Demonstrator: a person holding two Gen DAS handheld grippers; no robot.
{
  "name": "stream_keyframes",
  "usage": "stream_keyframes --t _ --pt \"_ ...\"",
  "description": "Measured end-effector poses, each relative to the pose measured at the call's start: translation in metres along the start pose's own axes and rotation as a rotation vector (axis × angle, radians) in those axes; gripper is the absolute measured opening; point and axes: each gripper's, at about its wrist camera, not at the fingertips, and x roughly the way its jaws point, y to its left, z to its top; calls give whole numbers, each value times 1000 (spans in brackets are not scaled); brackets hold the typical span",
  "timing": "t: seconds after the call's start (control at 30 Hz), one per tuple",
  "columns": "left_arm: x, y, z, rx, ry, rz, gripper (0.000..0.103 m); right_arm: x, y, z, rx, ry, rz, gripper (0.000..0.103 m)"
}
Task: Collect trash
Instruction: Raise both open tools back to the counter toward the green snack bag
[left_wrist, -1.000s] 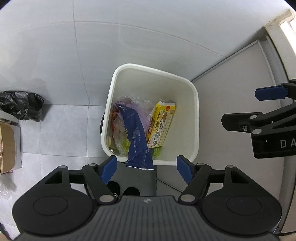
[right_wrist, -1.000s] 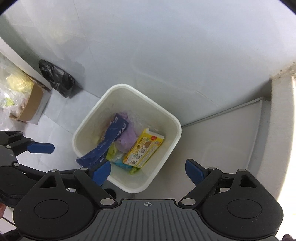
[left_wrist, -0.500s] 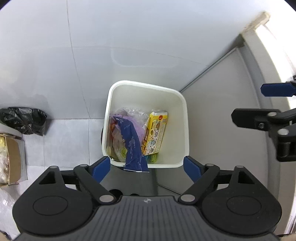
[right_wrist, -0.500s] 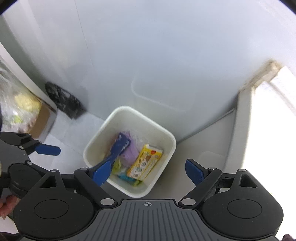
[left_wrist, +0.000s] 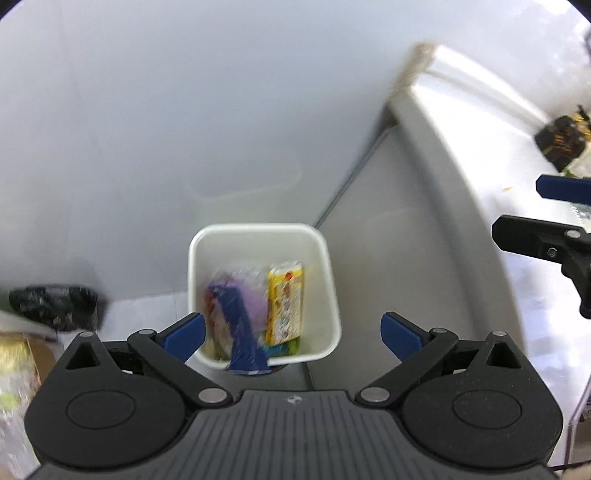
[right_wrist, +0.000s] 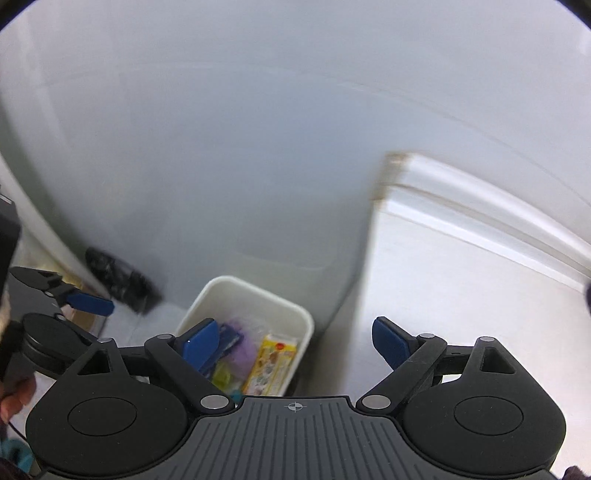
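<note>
A white trash bin (left_wrist: 258, 230) stands on the floor against the wall, far below both grippers. Inside it lie a yellow snack box (left_wrist: 286, 302), a purple bag (left_wrist: 255, 306) and a long blue wrapper (left_wrist: 240, 332) that hangs over the near rim. My left gripper (left_wrist: 291, 332) is high above the bin, its jaws opening wide with nothing between them. My right gripper (right_wrist: 294, 341) is also well above the bin (right_wrist: 258, 291), jaws wide and opening slightly, nothing between them. The yellow box (right_wrist: 273, 365) and blue wrapper (right_wrist: 229, 339) show beneath it.
A black plastic bag (left_wrist: 55, 304) and a cardboard box (left_wrist: 22, 354) lie on the floor left of the bin. Right of the bin rises a grey cabinet side (left_wrist: 406, 258) under a white counter (left_wrist: 517, 147), which carries a dark package (left_wrist: 561, 140).
Both grippers have risen away from the bin, which now looks smaller. The left jaws have spread wider. The counter top has come into view on the right.
</note>
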Motion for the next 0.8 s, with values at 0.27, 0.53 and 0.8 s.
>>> stream_keyframes --t 0.27,0.53,0.8 --pt "-20 -59 25 148 -61 -43 102 -43 -73 -24 172 -88 -115 96" --pt "-10 -139 48 323 -94 -94 102 -69 -157 -65 336 -130 -236 97" --pt "23 -235 61 516 -96 -164 102 -95 -236 -112 498 -164 -335 98"
